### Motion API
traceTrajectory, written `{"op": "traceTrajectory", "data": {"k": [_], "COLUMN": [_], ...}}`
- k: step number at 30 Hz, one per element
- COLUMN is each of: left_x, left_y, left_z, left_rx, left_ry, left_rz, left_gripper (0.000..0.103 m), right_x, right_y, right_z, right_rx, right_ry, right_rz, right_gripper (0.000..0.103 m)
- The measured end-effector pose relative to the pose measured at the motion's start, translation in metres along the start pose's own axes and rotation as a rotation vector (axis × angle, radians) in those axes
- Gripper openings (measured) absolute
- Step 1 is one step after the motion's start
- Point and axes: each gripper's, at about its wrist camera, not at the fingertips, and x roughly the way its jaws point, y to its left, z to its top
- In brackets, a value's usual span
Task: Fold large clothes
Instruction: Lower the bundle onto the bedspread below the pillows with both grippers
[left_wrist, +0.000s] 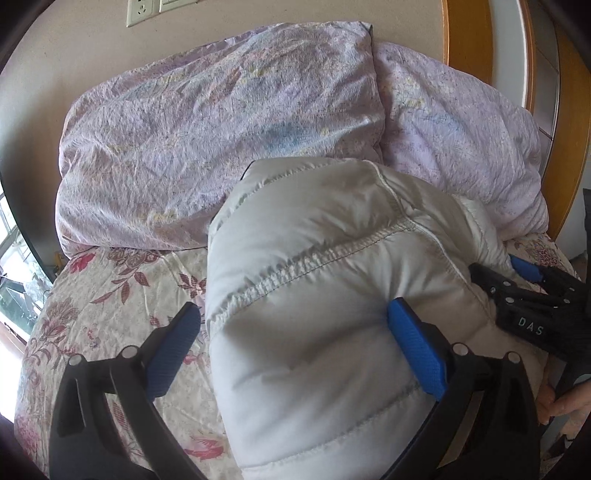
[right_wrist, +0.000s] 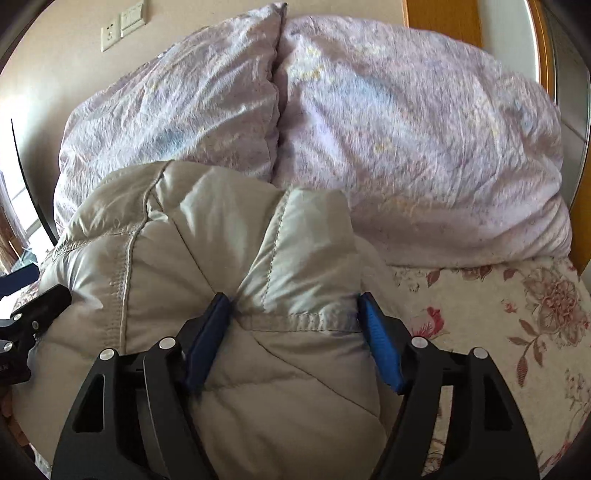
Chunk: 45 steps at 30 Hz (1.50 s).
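Blue-padded fingers of the left gripper stand spread as wide as they go around a bulging fold of the white puffer jacket. Its right pad rests against the padded cloth, while the left pad stands clear of it over the sheet, so nothing is clamped.

That jacket lies bunched into a thick bundle on the bed, its quilted seams running across the top and its far edge pushed up against the pillows. In the right wrist view the same jacket fills the near middle. The right gripper straddles a hemmed fold of it, both blue pads pressing into the fabric on either side, so it has hold of the jacket with its jaws partly apart. From the left wrist view the right gripper shows at the jacket's right edge, black with white lettering, and part of a hand is seen below it at the frame's edge.

Under the jacket lies a floral bed sheet with red and pink flowers on cream. Behind it, two lilac pillows lean side by side against a beige wall. A wall socket and a switch sit above them. To the right stands an orange wooden door frame.
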Motion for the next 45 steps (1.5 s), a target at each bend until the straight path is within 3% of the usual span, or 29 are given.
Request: {"op": "traceTrajectory", "data": {"k": [4, 20, 24, 26, 31, 34, 36, 45], "left_x": [0.016, 0.038, 0.037, 0.030, 0.012, 0.017, 0.026, 0.043], "left_y": [-0.001, -0.013, -0.012, -0.008, -0.001, -0.002, -0.001, -0.008], "left_z": [-0.003, -0.013, -0.015, -0.012, 0.007, 0.013, 0.011, -0.001], "left_rx": [-0.023, 0.008, -0.001, -0.002, 0.001, 0.021, 0.005, -0.020], "left_ry": [0.026, 0.002, -0.020, -0.009, -0.035, -0.050, -0.041, -0.077], "left_rz": [-0.030, 0.058, 0.059, 0.045, 0.064, 0.104, 0.088, 0.076], "left_gripper": [0.101, 0.101, 0.101, 0.101, 0.101, 0.101, 0.101, 0.101], "right_x": [0.013, 0.036, 0.037, 0.026, -0.003, 0.004, 0.013, 0.042], "right_y": [-0.010, 0.004, 0.005, 0.008, 0.006, 0.012, 0.015, 0.005], "right_z": [-0.005, -0.009, -0.007, -0.002, 0.017, 0.027, 0.026, 0.012], "right_rx": [0.034, -0.009, -0.007, -0.009, 0.039, 0.020, -0.003, 0.003], "right_ry": [0.053, 0.084, 0.082, 0.079, -0.035, -0.037, -0.030, -0.014], "right_rz": [0.021, -0.037, -0.045, -0.043, 0.005, -0.015, -0.049, -0.078], "right_gripper": [0.075, 0.077, 0.078, 0.072, 0.065, 0.060, 0.059, 0.065]}}
